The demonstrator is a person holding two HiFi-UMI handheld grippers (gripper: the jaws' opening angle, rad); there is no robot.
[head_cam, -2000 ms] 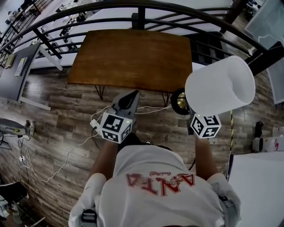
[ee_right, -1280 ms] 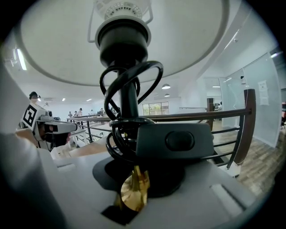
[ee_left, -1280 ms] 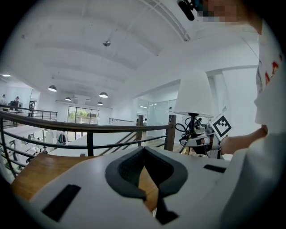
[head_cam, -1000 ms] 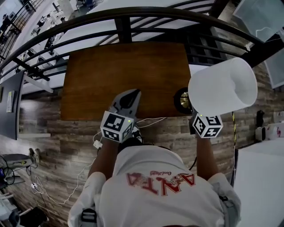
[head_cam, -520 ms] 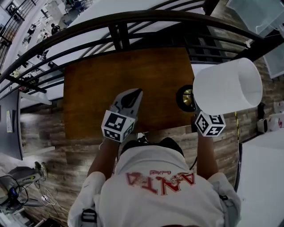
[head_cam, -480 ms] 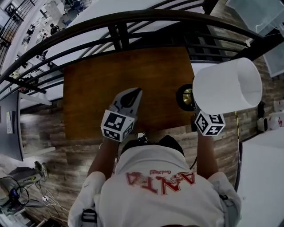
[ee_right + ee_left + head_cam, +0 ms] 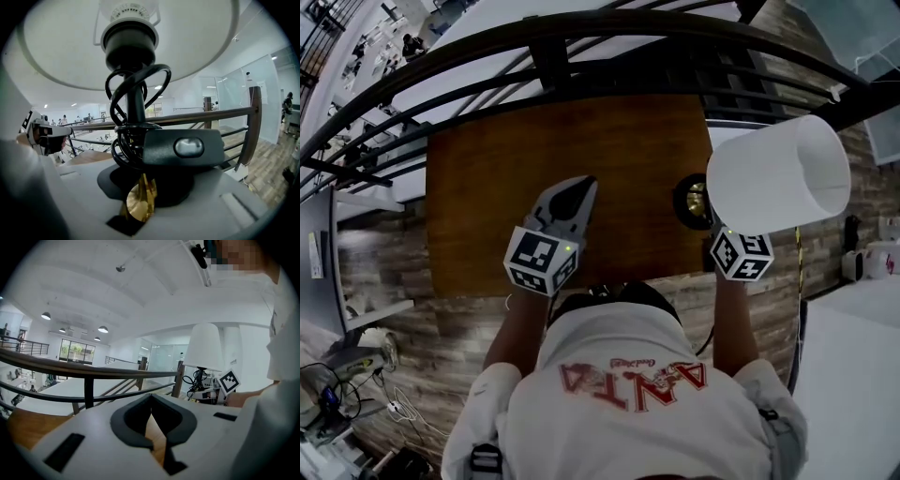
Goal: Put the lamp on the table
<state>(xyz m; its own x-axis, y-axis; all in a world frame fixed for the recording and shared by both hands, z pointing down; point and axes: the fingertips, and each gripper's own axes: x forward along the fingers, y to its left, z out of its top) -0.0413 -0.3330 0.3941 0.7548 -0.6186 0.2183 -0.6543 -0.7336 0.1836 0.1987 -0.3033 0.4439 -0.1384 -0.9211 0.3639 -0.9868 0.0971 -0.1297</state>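
The counter [image 7: 478, 187] fills the middle of the head view. Its far edge runs just beside the dark railing [image 7: 544, 56] at the top, and its near edge ends just before the person's white shirt [image 7: 628, 403]. Plain brown wood shows from the counter's left edge up to the left gripper [image 7: 577, 195], which hangs over the wood near the centre. At the right, the lamp [image 7: 778, 173] is over the counter's right edge. Its dark round base [image 7: 694, 200] shows above the wood, and the white shade leans out past that edge. The shade covers most of the right gripper [image 7: 140, 199] in this view; only its marker cube [image 7: 741, 255] shows.

The left gripper view shows its fingers [image 7: 126, 423] clenched, tips meeting on nothing, with wood below. The right gripper view shows what the head view hides: its fingers [image 7: 179, 186] grasp a brass part low on the lamp. A black cord [image 7: 136, 89] with a switch [image 7: 185, 146] is wound round the post. No view tells whether the base touches the counter.
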